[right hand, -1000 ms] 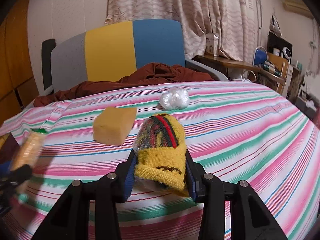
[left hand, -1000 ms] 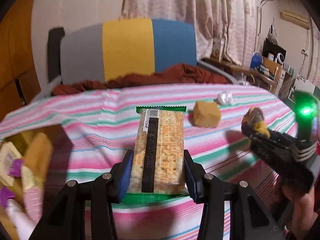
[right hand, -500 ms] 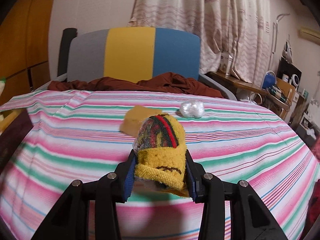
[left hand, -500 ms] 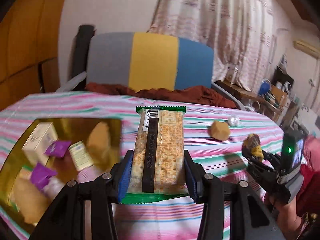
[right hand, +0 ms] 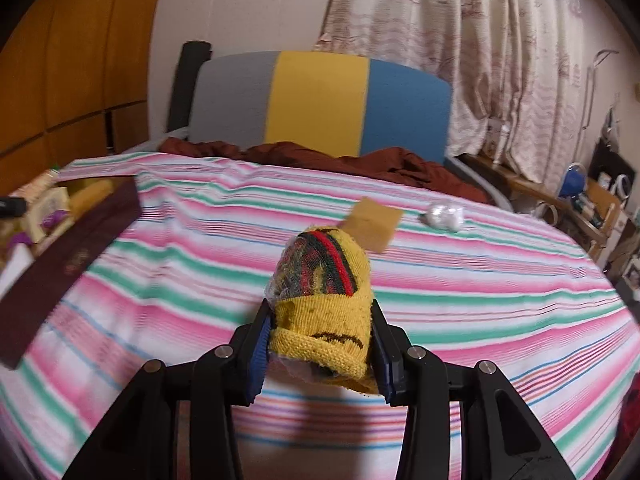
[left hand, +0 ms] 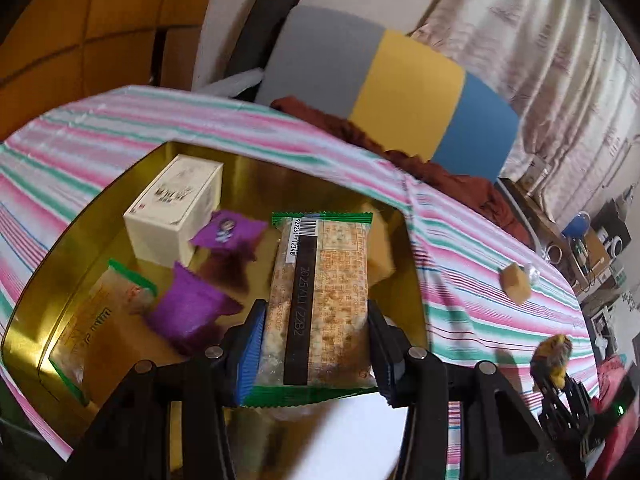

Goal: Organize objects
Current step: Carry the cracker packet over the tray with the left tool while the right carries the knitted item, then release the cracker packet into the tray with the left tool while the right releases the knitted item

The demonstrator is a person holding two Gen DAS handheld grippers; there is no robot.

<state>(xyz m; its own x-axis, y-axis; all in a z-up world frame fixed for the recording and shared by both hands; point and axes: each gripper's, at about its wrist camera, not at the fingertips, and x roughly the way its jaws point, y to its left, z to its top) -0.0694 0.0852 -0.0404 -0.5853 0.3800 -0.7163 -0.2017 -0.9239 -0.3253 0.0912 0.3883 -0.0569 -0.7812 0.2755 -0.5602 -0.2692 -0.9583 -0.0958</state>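
So the left gripper (left hand: 316, 354) is clamped on a cracker packet (left hand: 320, 304), blue pads squeezing both long sides, barcode end pointing away from the camera. It's hanging right over the open gold tin (left hand: 60, 264), which already has a cream box (left hand: 176, 208) toward the far corner, two purple sachets (left hand: 192, 312) in the middle, and another green-edged packet (left hand: 100, 320) lying flat near the left wall. Something tan peeks out behind the held packet but it's mostly hidden, can't say what. The tin sits on the striped cloth (left hand: 460, 264) covering the tabletop. Further out on that cloth there's a tan sponge block (left hand: 516, 284) with a crinkly clear plastic wad (right hand: 444, 216) just beside it. The right gripper (right hand: 318, 344) is closed on a rolled yellow sock (right hand: 324, 300) with red and dark green stripes, looks like it's in clear wrap, held above the cloth and well apart from the tin. From that side you see the tin's dark maroon outer wall (right hand: 68, 256) off to the left. Behind the tabletop there's a grey, yellow and blue chair back (right hand: 316, 104) with a rust-coloured cloth (right hand: 320, 156) bunched in front of it, and curtains (right hand: 460, 40) beyond.
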